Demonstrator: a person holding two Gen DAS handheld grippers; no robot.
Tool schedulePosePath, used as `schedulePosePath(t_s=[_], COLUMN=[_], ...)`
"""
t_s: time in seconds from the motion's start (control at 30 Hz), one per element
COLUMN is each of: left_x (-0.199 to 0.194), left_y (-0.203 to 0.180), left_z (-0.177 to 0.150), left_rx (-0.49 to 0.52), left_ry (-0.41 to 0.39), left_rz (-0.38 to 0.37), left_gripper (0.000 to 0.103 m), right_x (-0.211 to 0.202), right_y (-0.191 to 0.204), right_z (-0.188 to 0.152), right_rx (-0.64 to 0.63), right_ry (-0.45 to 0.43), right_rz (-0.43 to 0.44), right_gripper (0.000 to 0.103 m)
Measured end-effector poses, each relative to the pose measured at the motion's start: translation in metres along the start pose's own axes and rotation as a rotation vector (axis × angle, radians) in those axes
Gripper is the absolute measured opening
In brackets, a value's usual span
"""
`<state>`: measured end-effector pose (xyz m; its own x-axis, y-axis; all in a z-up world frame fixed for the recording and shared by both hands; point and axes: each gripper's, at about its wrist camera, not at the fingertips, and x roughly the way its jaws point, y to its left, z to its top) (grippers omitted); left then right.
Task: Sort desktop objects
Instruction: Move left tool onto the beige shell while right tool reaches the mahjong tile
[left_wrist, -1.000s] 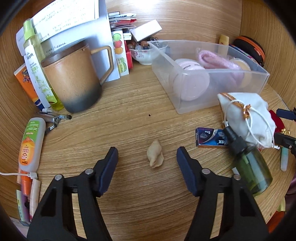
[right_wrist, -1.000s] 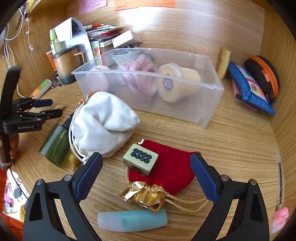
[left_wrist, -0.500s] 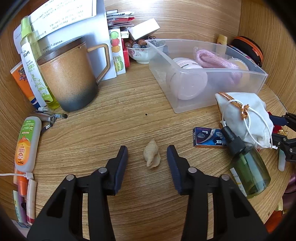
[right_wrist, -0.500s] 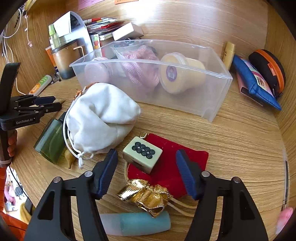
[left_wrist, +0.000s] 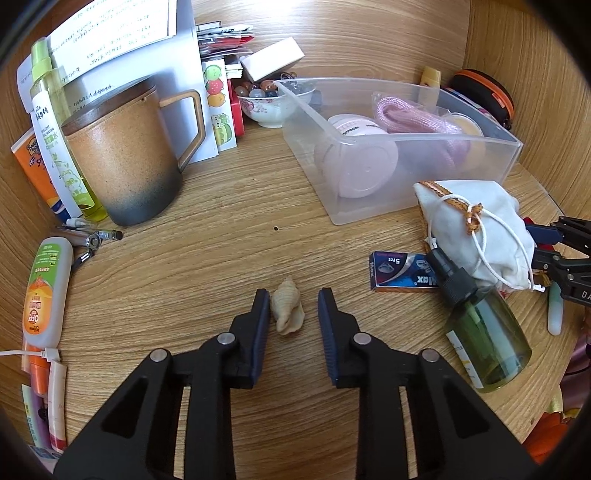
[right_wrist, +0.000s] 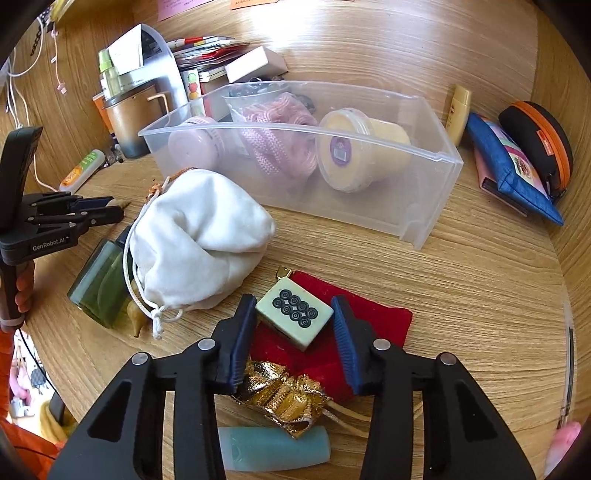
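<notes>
A small beige shell (left_wrist: 288, 312) lies on the wooden desk between the fingers of my left gripper (left_wrist: 293, 312). Its jaws are closing: the left pad is at the shell's side and a gap remains at the right pad. In the right wrist view a pale green mahjong tile (right_wrist: 293, 312) with black dots rests on a red pouch (right_wrist: 373, 321). My right gripper (right_wrist: 293, 314) is closing on the tile, and both pads touch its left and right corners. A clear plastic bin (left_wrist: 406, 206) holds pink and yellow jars and a pink rope.
A white drawstring pouch (right_wrist: 199, 236) and a green spray bottle (right_wrist: 99, 284) lie between the two grippers. A brown mug (left_wrist: 122, 162), tubes and pens crowd the left. A gold ribbon (right_wrist: 284, 395) and a teal tube (right_wrist: 273, 448) lie near the right fingers. A blue box (left_wrist: 399, 271) lies nearby.
Both grippers' jaws have narrowed from wide open, the left around the shell, the right onto the mahjong tile. Neither hand has shifted and no object has moved.
</notes>
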<state>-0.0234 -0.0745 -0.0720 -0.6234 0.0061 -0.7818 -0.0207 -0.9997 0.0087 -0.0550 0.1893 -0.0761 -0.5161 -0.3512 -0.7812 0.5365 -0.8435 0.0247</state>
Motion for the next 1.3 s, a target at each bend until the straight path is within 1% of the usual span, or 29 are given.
schedulePosePath(t_s=[0.03,0.1,0.17,0.3,0.43,0.63,0.93,1.3], left_x=[0.0,-0.001,-0.001,-0.001,-0.001,-0.002,-0.019,-0.041], left_y=[-0.001,-0.002,-0.003,-0.004,-0.008,-0.013,-0.019,-0.033], left_z=[0.0,-0.001,-0.001,-0.002,-0.002,0.003,0.018,0.045], left_rx=[0.002,0.005,0.008,-0.001,0.002,-0.006,-0.027,-0.014], left_ry=[0.0,-0.001,-0.001,-0.004,-0.007,-0.015,-0.079,-0.162], left_rz=[-0.001,0.0,0.003,0.008,0.036,0.027,0.038,0.056], left_gripper=[0.026,0.019,0.017,0.017,0.017,0.017,0.017,0.017], right_x=[-0.001,-0.003,-0.006,-0.012,-0.018,-0.026,-0.041,-0.056], right_y=[-0.001,-0.002,-0.005,-0.008,-0.008,-0.013,-0.023,-0.039], right_z=[0.0,0.001,0.002,0.004,0.006,0.009,0.018,0.036], right_rx=[0.003,0.011,0.021,0.025,0.014,0.012,-0.006,-0.022], right_ry=[-0.001,-0.008,-0.016,-0.032,-0.042,-0.059,-0.092,-0.139], right_rz=[0.007,0.011,0.01,0.02,0.018,0.016,-0.004,-0.03], right_gripper=[0.038,0.038,0.038,0.038,0.038,0.038,0.038,0.038])
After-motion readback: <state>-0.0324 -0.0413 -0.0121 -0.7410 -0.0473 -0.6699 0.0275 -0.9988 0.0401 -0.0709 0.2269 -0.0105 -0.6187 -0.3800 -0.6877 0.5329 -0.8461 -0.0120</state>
